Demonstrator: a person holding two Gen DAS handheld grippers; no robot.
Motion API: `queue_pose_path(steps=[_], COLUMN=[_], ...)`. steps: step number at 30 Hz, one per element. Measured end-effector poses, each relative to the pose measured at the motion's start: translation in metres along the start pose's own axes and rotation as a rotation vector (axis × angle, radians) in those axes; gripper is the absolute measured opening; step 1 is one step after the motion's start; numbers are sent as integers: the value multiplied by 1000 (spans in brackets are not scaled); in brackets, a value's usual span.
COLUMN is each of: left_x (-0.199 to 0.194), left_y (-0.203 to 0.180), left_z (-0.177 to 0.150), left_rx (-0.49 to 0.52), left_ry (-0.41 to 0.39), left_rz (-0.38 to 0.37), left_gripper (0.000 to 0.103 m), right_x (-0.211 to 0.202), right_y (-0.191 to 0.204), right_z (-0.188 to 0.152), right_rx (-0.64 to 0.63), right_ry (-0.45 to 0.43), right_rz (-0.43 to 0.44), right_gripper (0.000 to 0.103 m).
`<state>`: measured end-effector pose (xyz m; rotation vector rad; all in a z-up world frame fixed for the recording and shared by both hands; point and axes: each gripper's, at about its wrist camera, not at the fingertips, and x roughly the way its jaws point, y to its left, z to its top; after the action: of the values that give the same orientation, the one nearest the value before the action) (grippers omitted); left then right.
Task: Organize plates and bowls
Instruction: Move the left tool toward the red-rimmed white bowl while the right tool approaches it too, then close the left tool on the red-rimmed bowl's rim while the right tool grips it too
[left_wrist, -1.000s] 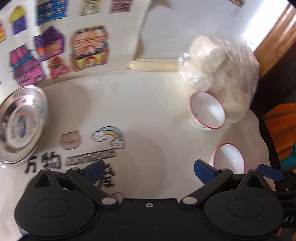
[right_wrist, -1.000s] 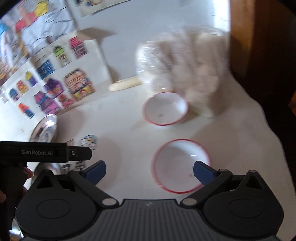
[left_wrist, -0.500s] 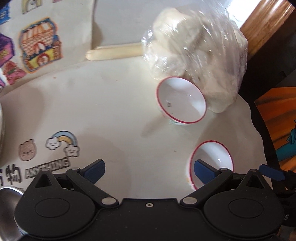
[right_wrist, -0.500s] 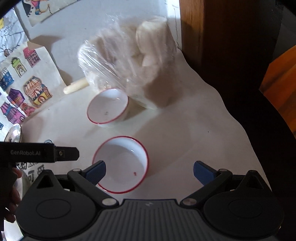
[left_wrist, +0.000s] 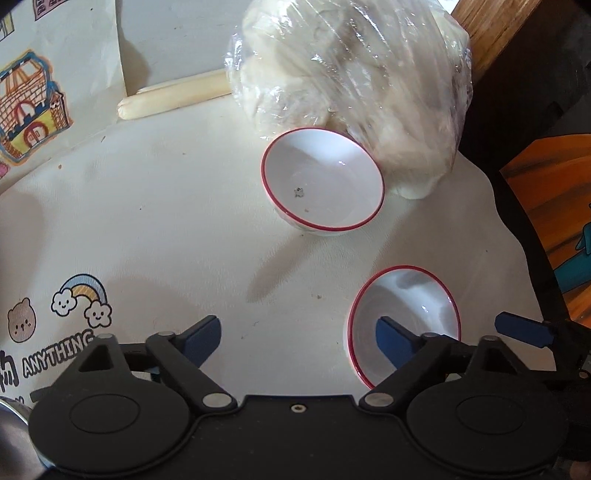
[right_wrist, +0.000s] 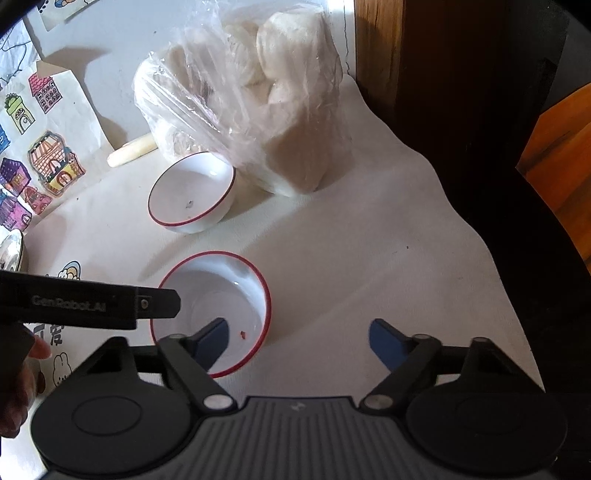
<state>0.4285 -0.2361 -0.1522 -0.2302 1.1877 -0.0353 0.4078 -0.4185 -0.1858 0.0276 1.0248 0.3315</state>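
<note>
Closing on the near bowl

Crowding the far bowl (left_wrist: 323, 181), a clear bag of white buns (left_wrist: 354, 85) pressed against its back rim, with a pale stick (left_wrist: 173, 98) lying beside the bag and house stickers (right_wrist: 55, 166) on the paper at left. Both red-rimmed bowls stood upright on the white tablecloth (left_wrist: 166, 206), well apart from each other. The left gripper (left_wrist: 299, 332) and right gripper (right_wrist: 297, 334) were both wide but narrowing, and neither held anything. Each had one blue finger inside the near bowl (right_wrist: 218, 306), its rim between the jaws. A second before, both jaws stood fully wide and the bowls lay farther ahead
</note>
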Motion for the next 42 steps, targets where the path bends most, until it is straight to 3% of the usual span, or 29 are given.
queue_pose_path(steps=[10,15,23,33,38,42], left_x=[2,4,5,4,7,9], left_y=[-6,-9,-15,-18,-19,-15], left_z=[2,0,1,0,-1,-1], left_rx=[19,29,54,76,78,73], left_ry=[18,34,28,44,49,52], left_rz=[-25,-73,-81,-120,-130,-131], left_gripper=[68,50,42,16,15,9], right_x=[5,5,7,10,11,13], right_y=[-1,-1,0,1,5,5], right_z=[0,-2,-3,-1,0,0], right_rx=[24,33,50,82,77,82], right_ry=[22,29,31,41,46,46], right_rz=[33,55,84,107,114,115], right_gripper=[65,54,38,22,15,14])
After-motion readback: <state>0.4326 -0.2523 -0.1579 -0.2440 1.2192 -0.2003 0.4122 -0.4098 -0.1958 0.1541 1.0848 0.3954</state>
